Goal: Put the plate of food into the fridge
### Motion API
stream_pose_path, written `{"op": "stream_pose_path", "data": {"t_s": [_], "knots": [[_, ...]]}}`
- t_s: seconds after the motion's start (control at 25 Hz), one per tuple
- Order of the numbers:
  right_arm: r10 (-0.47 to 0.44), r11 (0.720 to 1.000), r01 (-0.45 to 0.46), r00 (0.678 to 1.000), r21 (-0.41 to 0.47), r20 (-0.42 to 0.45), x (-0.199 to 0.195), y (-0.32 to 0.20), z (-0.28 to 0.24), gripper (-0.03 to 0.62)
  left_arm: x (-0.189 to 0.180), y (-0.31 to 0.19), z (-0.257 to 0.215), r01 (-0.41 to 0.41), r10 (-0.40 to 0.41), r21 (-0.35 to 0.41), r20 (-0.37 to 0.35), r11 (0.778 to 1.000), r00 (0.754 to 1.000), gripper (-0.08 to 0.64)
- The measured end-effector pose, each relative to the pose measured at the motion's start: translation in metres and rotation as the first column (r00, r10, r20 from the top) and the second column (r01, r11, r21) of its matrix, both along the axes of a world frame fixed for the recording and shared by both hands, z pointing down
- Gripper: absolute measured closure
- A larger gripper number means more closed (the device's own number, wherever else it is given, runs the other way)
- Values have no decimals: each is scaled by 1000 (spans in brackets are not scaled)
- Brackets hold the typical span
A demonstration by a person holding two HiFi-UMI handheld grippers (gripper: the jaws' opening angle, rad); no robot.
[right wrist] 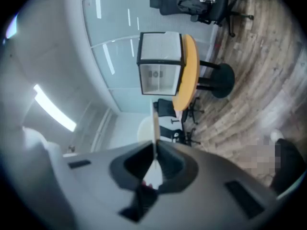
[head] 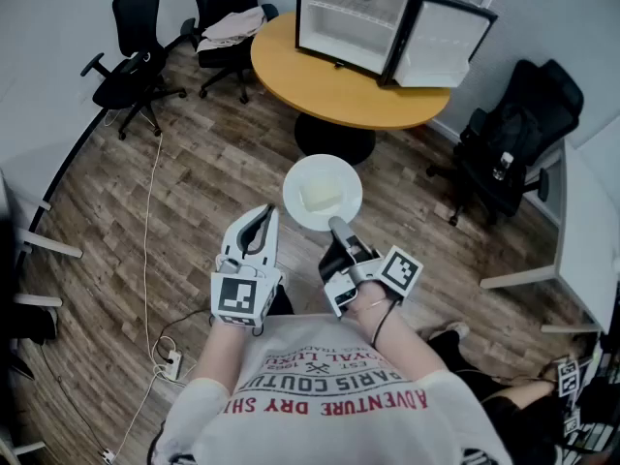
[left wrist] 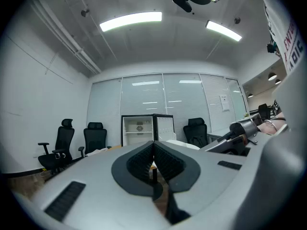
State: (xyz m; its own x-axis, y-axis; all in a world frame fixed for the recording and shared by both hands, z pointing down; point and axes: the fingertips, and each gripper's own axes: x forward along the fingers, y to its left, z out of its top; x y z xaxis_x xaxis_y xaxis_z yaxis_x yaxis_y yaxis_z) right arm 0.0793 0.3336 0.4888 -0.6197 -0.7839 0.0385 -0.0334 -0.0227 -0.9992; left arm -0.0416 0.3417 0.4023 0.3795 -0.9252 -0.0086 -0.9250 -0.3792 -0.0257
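White plate (head: pixel 323 194) with a pale block of food (head: pixel 321 197) on it is held level in the air above the wooden floor (head: pixel 194 182), just short of the near edge of the round orange table (head: pixel 291 76). The right hand-held gripper (head: pixel 339 229) clamps the plate's near rim. In the right gripper view the rim shows as a thin edge (right wrist: pixel 155 126) pinched between the two dark jaws.

The left hand-held gripper (head: pixel 260 219) hangs just beside the plate on its left, apart from it. In the left gripper view its jaws meet pad to pad.

On the table, toward its far edge, stands a small fridge (head: pixel 354 17) with its door (head: pixel 441 42) swung wide to the right and its white inside facing the person. The fridge also shows straight ahead in the left gripper view (left wrist: pixel 139 131).

Black office chairs stand round the table, one at the far left (head: pixel 131 51) and one at the right (head: pixel 518 134). A white cable (head: pixel 150 211) trails across the floor on the left.
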Motion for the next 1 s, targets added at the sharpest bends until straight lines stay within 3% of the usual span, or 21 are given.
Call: {"op": "stream_pose_path", "data": {"t_s": [0.28, 0.64, 1.0], "knots": [[-8, 1000, 8, 1000, 0, 1, -1, -1, 2, 552, 0, -2, 2, -2, 1, 22, 35, 1000, 999, 526], [-12, 1000, 12, 1000, -3, -6, -8, -14, 8, 554, -12, -13, 18, 25, -24, -19, 31, 1000, 999, 526], [17, 1000, -18, 1000, -22, -14, -40, -68, 14, 554, -45, -74, 25, -9, 10, -35, 30, 999, 1000, 528]]}}
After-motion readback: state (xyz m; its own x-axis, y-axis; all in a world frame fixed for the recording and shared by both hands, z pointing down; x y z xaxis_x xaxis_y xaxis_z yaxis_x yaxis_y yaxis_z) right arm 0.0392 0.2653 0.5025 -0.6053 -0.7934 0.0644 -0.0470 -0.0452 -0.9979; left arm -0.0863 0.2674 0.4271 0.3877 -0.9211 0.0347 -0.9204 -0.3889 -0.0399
